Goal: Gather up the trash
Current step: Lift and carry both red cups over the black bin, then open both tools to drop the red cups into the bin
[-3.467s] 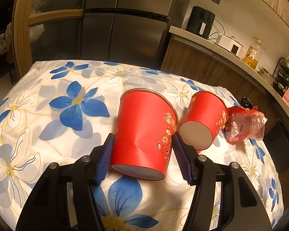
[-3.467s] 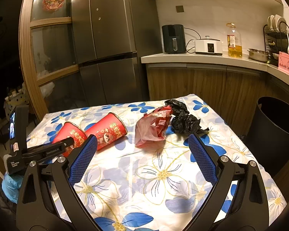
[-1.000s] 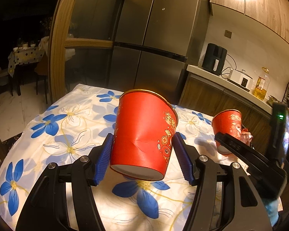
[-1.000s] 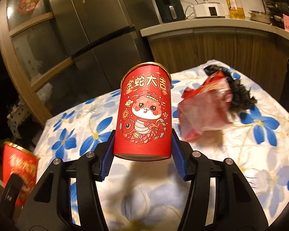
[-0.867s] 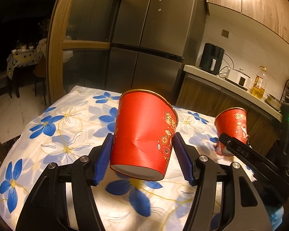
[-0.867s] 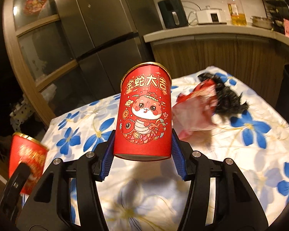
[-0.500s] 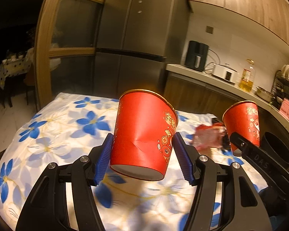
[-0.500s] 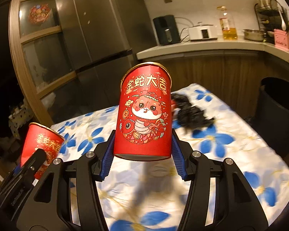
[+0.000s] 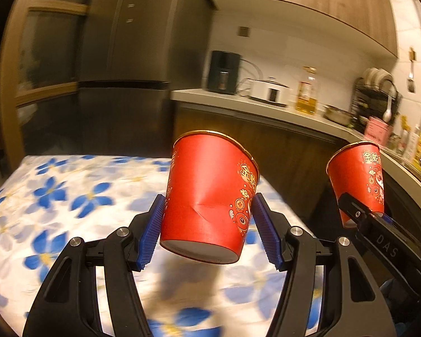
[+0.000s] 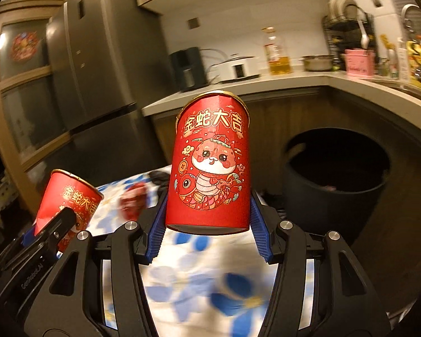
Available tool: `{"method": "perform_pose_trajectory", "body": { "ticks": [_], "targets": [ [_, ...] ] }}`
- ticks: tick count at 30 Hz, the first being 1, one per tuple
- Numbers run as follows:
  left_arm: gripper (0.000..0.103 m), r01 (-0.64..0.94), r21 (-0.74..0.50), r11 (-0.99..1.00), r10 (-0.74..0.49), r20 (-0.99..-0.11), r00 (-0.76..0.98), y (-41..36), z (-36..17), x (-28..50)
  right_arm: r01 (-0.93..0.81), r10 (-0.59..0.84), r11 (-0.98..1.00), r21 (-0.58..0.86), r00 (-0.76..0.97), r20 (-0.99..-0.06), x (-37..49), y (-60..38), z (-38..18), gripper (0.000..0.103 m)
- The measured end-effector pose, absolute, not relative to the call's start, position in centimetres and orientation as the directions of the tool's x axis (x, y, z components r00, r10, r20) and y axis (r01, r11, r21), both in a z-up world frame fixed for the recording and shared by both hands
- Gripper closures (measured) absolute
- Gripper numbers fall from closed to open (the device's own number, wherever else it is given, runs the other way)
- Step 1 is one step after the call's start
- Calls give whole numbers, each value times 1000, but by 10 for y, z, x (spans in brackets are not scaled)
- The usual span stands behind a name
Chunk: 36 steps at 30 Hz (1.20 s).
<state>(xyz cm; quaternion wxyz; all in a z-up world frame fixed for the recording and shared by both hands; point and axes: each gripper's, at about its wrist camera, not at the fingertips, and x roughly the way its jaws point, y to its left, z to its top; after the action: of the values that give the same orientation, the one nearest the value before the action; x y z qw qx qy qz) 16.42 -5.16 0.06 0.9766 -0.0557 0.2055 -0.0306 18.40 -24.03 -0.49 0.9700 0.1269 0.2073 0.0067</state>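
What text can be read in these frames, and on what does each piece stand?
"金蛇大吉": gold, on the right cup, above a cartoon snake; the same characters show on the left cup.
"DAS": on the right gripper's arm, seen from the left wrist view.
"GenRobot.AI", partly blurred: on the left gripper's arm, seen from the right wrist view.
Oil bottle label, counter packages, fridge sticker: too blurred to read.

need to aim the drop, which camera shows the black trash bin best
The right wrist view. The black trash bin shows there with its whole open rim and dark inside, just right of the red cup in the right gripper. The left wrist view shows only a dark sliver behind that cup, at the right edge.
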Motion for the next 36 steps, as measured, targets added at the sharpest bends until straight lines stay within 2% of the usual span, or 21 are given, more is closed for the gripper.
{"method": "perform_pose_trajectory", "body": {
  "ticks": [10, 19, 34, 36],
  "targets": [
    [42, 243, -101, 965, -263, -351, 899, -161, 14, 195, 200, -105, 950, 240, 928, -356, 174, -348, -3, 50],
    [42, 402, -78, 912, -405, -315, 858, -247, 14, 224, 252, -162, 940, 232, 924, -347, 187, -409, -6, 50],
    [41, 472, -96, 877, -473, -353, 807, -291, -4, 265, 265, -172, 931, 251, 925, -340, 218, -451, -4, 49],
    [37, 464, -97, 881, -466, -357, 810, -292, -6, 266, 263, -168, 931, 253, 925, -342, 220, -451, -5, 49]
  ]
}}
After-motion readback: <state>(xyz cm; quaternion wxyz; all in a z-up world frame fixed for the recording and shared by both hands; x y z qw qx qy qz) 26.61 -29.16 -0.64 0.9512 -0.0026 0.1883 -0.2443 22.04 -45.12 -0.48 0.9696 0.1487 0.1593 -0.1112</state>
